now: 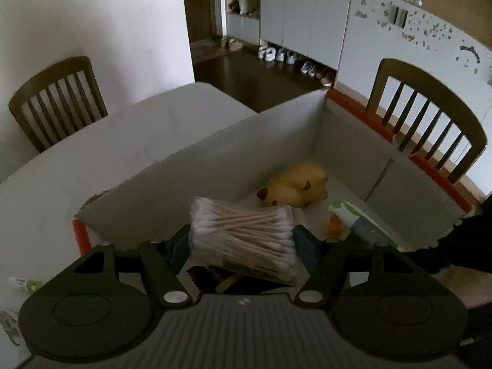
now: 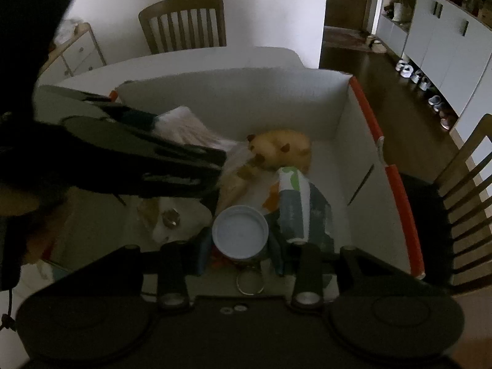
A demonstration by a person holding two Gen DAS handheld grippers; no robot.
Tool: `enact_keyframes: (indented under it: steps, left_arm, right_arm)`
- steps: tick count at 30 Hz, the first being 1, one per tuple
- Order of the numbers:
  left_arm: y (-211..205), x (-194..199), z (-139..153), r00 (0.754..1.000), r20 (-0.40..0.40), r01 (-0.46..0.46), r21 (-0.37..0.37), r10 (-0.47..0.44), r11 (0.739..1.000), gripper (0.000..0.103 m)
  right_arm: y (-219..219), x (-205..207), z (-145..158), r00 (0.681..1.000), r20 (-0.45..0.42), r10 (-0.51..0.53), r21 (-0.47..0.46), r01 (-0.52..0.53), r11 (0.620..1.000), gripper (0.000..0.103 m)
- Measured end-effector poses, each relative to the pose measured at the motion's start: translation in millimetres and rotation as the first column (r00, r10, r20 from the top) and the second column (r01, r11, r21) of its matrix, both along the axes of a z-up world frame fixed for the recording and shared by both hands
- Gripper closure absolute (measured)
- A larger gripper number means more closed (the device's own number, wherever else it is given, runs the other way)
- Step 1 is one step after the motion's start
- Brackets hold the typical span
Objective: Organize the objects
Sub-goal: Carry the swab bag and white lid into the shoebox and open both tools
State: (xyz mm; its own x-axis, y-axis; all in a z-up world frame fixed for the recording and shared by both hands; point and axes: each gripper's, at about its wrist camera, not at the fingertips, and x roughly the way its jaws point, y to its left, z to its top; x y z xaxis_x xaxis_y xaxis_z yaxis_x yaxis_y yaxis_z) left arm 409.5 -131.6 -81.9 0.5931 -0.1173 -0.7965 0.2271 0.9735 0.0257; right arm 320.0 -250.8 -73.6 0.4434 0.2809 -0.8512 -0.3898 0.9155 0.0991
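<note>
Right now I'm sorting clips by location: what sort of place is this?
Most likely a home dining area by an entryway: wooden slat-back chairs around a white table, and shoes lined up under white cabinets.

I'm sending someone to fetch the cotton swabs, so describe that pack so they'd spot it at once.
Find the big white box with orange edges on the white table. Over its near end, the left gripper is clamped on the cotton swab pack, a clear bag of wooden sticks with white tips. Unlike the yellow plush toy beyond it, it is see-through.
</note>
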Motion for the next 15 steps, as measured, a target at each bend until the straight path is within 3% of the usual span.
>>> enact_keyframes:
  steps: [15]
  left_arm:
    - [-2,19,-17,0.996,-0.080,-0.031,-0.004,0.031,1.000,0.033]
  right_arm:
    - [4,6,-20,1.000,-0.022,0.003,-0.056,-0.004,0.998,0.064]
